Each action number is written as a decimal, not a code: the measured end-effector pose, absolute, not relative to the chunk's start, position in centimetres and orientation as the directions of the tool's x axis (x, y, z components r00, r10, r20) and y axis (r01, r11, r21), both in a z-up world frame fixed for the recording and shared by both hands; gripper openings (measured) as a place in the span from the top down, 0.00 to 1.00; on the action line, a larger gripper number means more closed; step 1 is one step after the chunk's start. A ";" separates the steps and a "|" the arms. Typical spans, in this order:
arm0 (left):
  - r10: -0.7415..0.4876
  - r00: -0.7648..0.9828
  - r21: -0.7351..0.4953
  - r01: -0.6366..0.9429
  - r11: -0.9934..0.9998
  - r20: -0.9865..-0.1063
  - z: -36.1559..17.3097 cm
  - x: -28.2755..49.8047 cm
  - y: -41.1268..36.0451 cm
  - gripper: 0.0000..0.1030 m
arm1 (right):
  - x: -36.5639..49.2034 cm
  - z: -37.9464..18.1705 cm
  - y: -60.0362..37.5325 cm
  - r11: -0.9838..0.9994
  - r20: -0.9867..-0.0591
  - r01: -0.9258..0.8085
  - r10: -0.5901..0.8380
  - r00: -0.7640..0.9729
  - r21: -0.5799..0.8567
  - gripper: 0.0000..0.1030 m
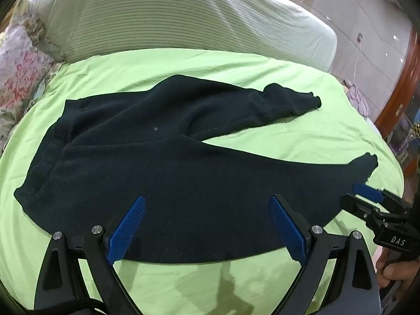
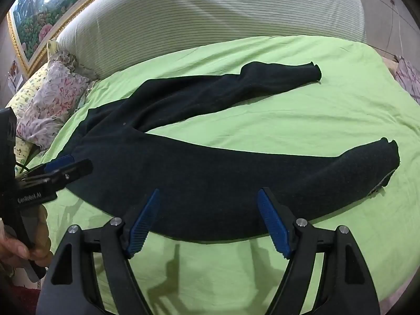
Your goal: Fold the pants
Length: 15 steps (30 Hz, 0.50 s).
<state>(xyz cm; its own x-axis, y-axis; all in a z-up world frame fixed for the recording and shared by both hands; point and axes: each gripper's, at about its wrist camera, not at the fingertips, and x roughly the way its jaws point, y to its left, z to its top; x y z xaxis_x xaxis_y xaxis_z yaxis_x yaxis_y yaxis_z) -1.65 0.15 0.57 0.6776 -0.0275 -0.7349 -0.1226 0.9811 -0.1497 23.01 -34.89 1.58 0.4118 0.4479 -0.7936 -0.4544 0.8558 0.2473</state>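
Dark pants lie flat on a light green bed sheet, waistband to the left and both legs splayed to the right in a V. My left gripper hovers open over the near edge of the seat and thigh, nothing between its blue pads. My right gripper stands open over the near leg, pads apart and empty. The near cuff lies at the right, the far cuff further back. In the left wrist view the right gripper sits by the near cuff. The left gripper appears near the waistband.
A pale striped headboard cushion runs along the back of the bed. Floral pillows are piled at the back left. A gold-framed painting hangs behind. A hand holds the left gripper's handle. The sheet's near edge curves down in front.
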 end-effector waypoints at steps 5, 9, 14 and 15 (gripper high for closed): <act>-0.014 0.658 -0.124 -0.120 0.985 -0.753 1.1 -1.8 -0.1 0.07 | 22.8 1.5 -34.7 0.850 -0.777 -0.457 0.466 0.423 0.261 0.25; -0.007 0.657 -0.115 -0.121 0.986 -0.754 0.7 -1.4 0.2 0.07 | 22.5 1.6 -34.3 0.843 -0.761 -0.468 0.480 0.436 0.264 0.25; 0.014 0.657 -0.107 -0.143 0.984 -0.754 0.7 -1.4 0.4 0.07 | 22.1 1.4 -34.0 0.840 -0.751 -0.475 0.486 0.447 0.262 0.25; 0.018 0.658 -0.105 -0.147 0.984 -0.753 0.7 -1.4 0.4 0.07 | 22.0 1.4 -34.0 0.839 -0.751 -0.478 0.487 0.445 0.261 0.25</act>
